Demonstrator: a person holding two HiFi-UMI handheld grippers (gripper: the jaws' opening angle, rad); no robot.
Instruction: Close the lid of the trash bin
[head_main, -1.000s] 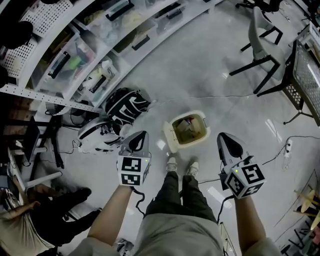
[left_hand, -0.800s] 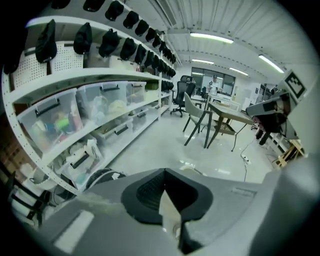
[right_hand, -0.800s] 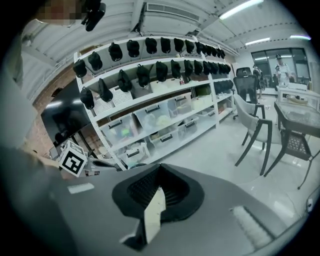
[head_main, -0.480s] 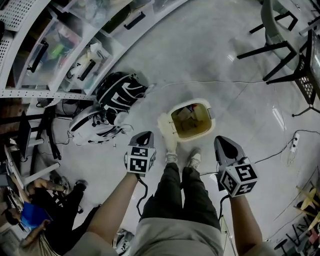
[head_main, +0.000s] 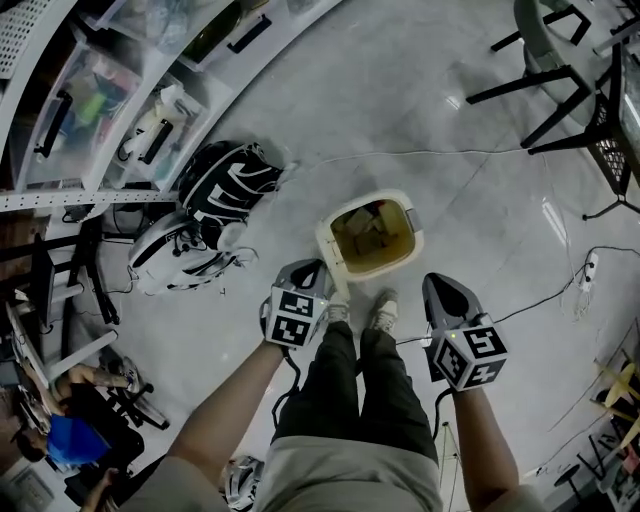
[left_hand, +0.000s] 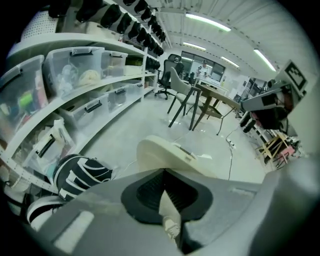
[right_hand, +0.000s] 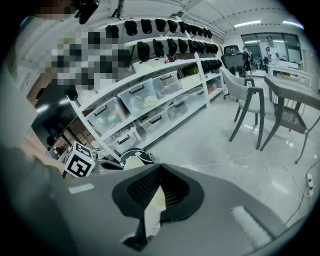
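Observation:
The cream trash bin (head_main: 400, 262) stands open on the floor just ahead of my feet, with rubbish inside. Its lid (head_main: 331, 263) stands up on the bin's left side; in the left gripper view the lid (left_hand: 170, 152) rises right beyond the jaws. My left gripper (head_main: 308, 268) is shut and empty, its tip close beside the lid; whether they touch I cannot tell. My right gripper (head_main: 440, 287) is shut and empty too, held to the right of the bin and apart from it. In the right gripper view the right gripper (right_hand: 159, 169) points toward the shelves.
A black-and-white backpack (head_main: 222, 183) and white bags (head_main: 180, 258) lie left of the bin. Shelves with clear boxes (head_main: 120, 110) run along the left. Chair and table legs (head_main: 560, 90) stand at the upper right. A cable (head_main: 420, 153) crosses the floor. A person (head_main: 70, 440) crouches at the lower left.
The bin has drawn nearer to my feet in the view. My left gripper has moved right, up to the raised lid. The right gripper has shifted a little left.

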